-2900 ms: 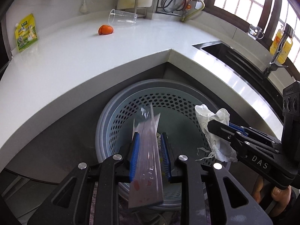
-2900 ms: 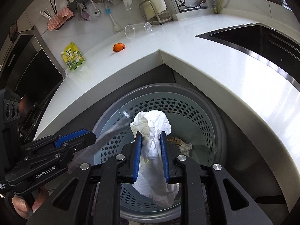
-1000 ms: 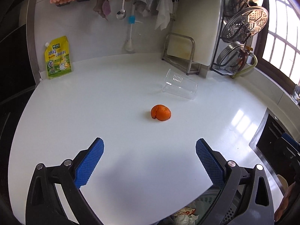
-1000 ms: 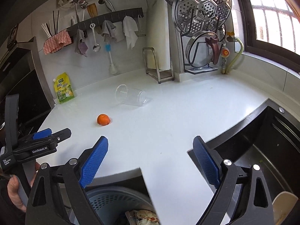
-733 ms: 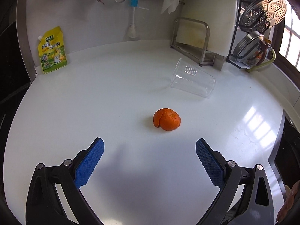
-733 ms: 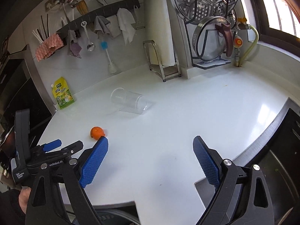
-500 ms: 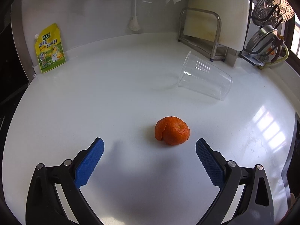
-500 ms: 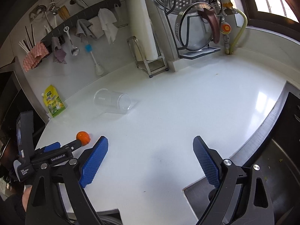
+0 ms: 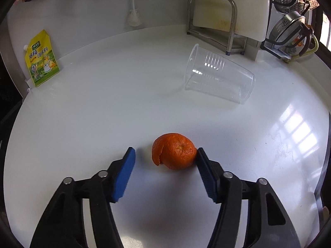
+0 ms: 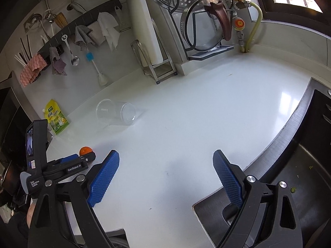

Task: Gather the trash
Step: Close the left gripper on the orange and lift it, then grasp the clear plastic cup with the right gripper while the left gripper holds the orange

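One orange peel [image 9: 174,150] sits on the white table [image 9: 103,113] between the spread blue pads of the left tongs [image 9: 165,161]; the right pad touches it, the left pad stands apart, so nothing is gripped. From the right wrist view, the left tongs hide most of the peel. The right tongs [image 10: 165,177] hang released over bare table near the sink [image 10: 300,186], whose basin is cut off. Farther out lies one clear cup [image 9: 219,80] on its side, then one yellow pouch [image 9: 41,59] against the wall.
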The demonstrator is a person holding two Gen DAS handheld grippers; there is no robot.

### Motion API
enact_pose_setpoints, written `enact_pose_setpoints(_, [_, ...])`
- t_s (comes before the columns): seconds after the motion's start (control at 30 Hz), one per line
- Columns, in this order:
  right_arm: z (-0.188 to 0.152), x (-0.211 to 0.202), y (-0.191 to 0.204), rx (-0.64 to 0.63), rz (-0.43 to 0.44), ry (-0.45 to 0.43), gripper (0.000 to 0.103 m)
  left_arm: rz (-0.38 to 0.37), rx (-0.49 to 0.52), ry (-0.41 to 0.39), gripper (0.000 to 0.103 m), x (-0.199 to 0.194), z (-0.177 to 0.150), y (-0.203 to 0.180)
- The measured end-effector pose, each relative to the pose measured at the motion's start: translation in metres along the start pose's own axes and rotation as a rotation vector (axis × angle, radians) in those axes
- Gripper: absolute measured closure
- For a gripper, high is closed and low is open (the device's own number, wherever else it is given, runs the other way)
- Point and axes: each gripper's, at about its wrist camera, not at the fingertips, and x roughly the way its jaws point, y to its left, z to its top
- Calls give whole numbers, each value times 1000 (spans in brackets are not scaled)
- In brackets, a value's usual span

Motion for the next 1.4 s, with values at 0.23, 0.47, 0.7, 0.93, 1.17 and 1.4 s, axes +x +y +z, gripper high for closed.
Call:
enact_pose_setpoints(0.23, [-1, 2, 9, -45, 30, 10, 15, -63, 19, -7, 81, -1, 0, 7])
enact_pose_setpoints(0.47, [28, 13, 46, -235, 18, -36, 15, -29, 24, -76, 81, 4, 17, 31])
enact_pose_setpoints(0.7, [66, 78, 92, -504, 53, 57, 15, -22, -16, -89, 81, 18, 43, 53])
enact_pose_setpoints(0.93, [77, 136, 135, -784, 52, 153, 15, 66, -85, -122, 81, 19, 57, 88])
enact_pose_setpoints(1.17, [86, 179, 155, -872, 65, 242, 15, 64, -100, -100, 81, 23, 59, 97])
enact_pose_setpoints(1.4, [81, 210, 161, -888, 69, 340, 15, 57, -104, -92, 81, 24, 58, 98])
